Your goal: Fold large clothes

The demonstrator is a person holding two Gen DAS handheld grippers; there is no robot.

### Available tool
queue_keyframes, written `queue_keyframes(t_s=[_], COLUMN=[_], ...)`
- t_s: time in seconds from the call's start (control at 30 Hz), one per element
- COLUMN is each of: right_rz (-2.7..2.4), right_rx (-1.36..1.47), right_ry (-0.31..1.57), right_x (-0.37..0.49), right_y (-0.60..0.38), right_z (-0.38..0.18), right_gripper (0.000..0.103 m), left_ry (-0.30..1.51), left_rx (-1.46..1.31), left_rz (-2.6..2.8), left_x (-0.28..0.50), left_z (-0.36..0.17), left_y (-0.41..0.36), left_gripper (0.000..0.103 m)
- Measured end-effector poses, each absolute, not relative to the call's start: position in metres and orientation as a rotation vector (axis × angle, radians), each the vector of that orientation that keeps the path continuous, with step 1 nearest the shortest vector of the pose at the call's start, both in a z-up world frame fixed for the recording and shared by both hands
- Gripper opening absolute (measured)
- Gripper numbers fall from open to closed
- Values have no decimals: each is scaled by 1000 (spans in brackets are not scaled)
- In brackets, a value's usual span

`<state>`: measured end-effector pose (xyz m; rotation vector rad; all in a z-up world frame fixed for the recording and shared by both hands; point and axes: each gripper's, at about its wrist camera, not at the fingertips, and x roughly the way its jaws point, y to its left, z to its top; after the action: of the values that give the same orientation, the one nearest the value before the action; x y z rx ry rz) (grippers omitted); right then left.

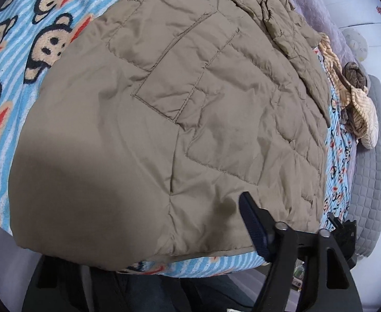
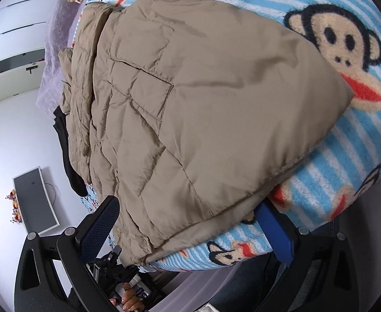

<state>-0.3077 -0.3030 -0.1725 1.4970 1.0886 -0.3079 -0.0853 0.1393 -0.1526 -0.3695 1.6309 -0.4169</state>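
A large tan quilted jacket [image 1: 180,109] lies spread on a blue striped monkey-print blanket [image 1: 16,59]; it also shows in the right wrist view [image 2: 203,109], folded over with a sleeve bunched along its left side. My left gripper [image 1: 180,236] is at the jacket's near hem; only its right finger [image 1: 255,223] shows, the left one is hidden under the fabric. My right gripper [image 2: 187,221] is open, its jaws spread wide on either side of the jacket's near hem, with the fabric between them.
A striped cream garment [image 1: 356,104] and a dark bundle [image 1: 356,74] lie at the blanket's far right. A lilac cover [image 1: 312,5] and grey quilted pad [image 1: 372,182] border the bed. In the right wrist view a monitor [image 2: 34,200] stands on the floor side.
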Motion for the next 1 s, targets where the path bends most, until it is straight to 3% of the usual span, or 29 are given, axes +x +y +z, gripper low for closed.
queue_keyframes(t_s=[0.03,0.1,0.17,0.3,0.4,0.5,1.0], right_rz=[-311,-318,-308,-336,-370,-389,-361], right_rx=[1497,1498,1512,1515,1489,1434,1092], right_ry=[1089,1088,1076,1079,1086,1070,996], right_x=[-306,-304,-303,-302,-300,-298,-253], right_y=[-302,-300,-297,-294,-293,-291,-290], right_z=[-173,-173,-174,-179,-179,-171,-92], right_gripper=[103,100,97,63,21,13,10], left_ry=[1633,1624,1607,1562,1520,1486,1282], left_rx=[-351,-346,-370,-357,-329,-327,-353], left_rz=[-410,-408,-423,-474,-517,-559,-613], left_x=[-85,-85,-83,-80,-78,-73,-22], left_z=[-153,-153,-150,-139,-125,-113,-44], left_y=[141,147,154,157,154,154,141], left_gripper=[54,28,20,18,12,12,12])
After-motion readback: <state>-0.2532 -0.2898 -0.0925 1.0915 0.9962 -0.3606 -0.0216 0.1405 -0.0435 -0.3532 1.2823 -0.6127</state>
